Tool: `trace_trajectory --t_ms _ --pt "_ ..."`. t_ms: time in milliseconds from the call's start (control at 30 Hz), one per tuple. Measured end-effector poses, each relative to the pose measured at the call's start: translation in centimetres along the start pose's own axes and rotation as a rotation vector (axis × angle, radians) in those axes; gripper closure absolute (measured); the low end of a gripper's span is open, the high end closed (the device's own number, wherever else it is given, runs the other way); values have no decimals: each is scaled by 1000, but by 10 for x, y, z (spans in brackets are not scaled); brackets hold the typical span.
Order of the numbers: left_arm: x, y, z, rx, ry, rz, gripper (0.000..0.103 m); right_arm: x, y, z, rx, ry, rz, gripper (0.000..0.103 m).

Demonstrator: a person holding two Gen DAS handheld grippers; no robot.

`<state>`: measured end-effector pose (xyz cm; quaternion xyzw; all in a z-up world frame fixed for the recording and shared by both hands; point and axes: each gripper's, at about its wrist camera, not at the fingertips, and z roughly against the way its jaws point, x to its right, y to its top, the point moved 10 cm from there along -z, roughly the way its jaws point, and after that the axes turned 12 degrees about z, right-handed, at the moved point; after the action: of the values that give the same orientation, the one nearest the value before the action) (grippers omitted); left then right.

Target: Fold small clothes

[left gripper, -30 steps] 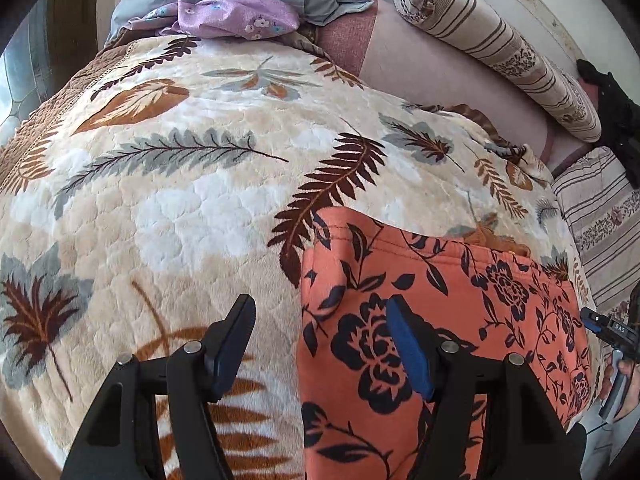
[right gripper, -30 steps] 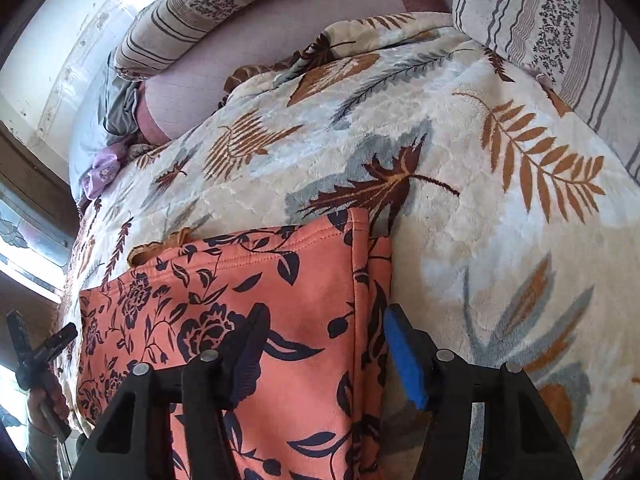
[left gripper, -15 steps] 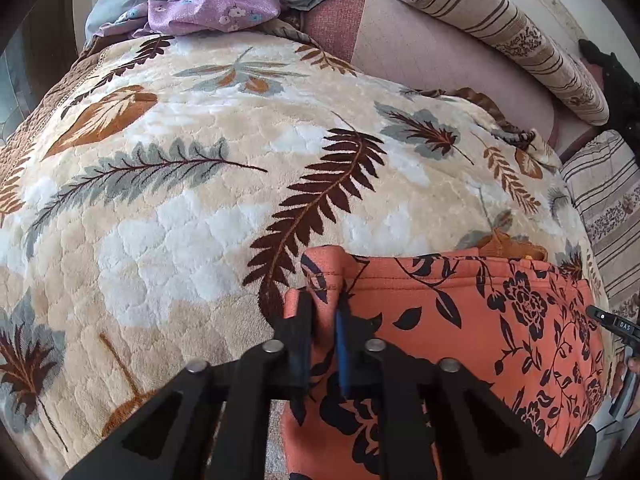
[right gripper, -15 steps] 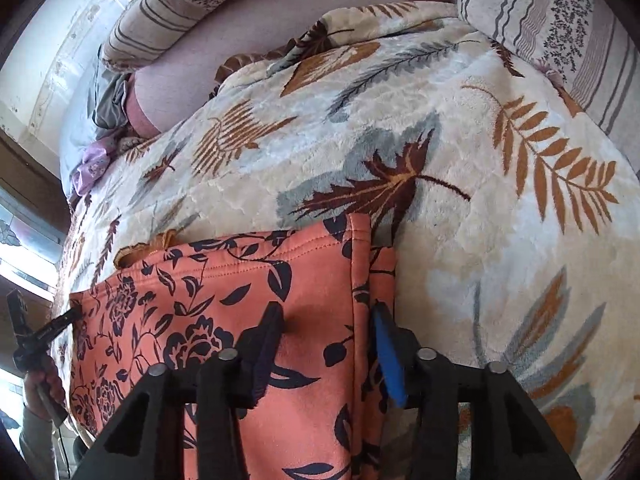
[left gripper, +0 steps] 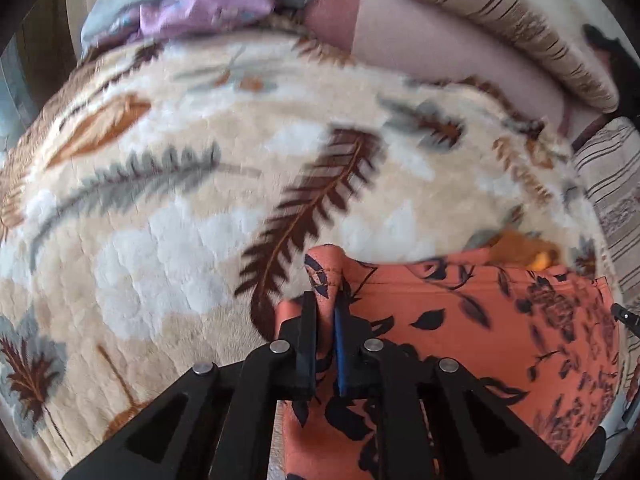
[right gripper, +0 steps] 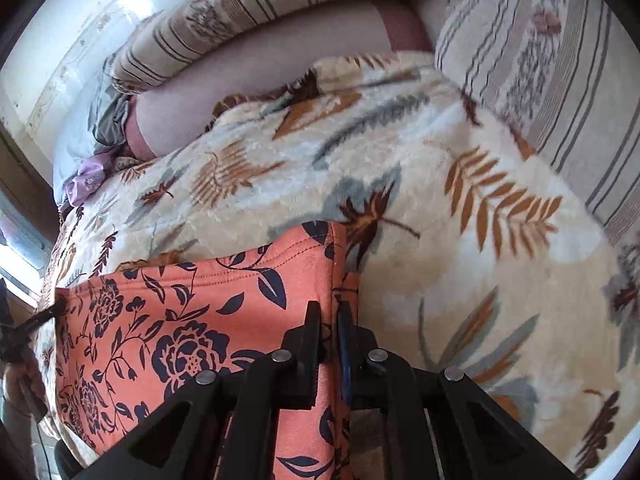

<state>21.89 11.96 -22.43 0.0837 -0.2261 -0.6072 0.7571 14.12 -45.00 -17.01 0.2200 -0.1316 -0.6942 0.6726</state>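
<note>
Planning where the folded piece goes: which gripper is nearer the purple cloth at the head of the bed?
Left. The left gripper faces the purple cloth almost directly; from the right gripper it lies far off to the side.

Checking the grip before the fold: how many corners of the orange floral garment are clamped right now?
2. The left gripper pinches its left corner; the right gripper pinches its right corner. The orange floral garment has its near edge hidden.

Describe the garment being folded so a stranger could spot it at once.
Start at the cream leaf-print blanket covering the bed. Lying on its near edge is an orange garment printed with dark navy flowers and leaves, its two side edges pinched by the left gripper and right gripper. It is the only orange piece; the purple cloth lies far off.
</note>
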Motion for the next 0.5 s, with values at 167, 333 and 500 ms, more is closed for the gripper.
trace_trajectory --t_ms 167,333,500 --pt "1 6 50 106 -27 -7 58 11 -7 18 61 -40 -70 77" --pt "16 -19 129 228 -82 -71 39 -24 -6 83 182 103 -86 53" --pt "38 -85 136 208 -127 -129 24 -90 -41 83 156 432 -120 9"
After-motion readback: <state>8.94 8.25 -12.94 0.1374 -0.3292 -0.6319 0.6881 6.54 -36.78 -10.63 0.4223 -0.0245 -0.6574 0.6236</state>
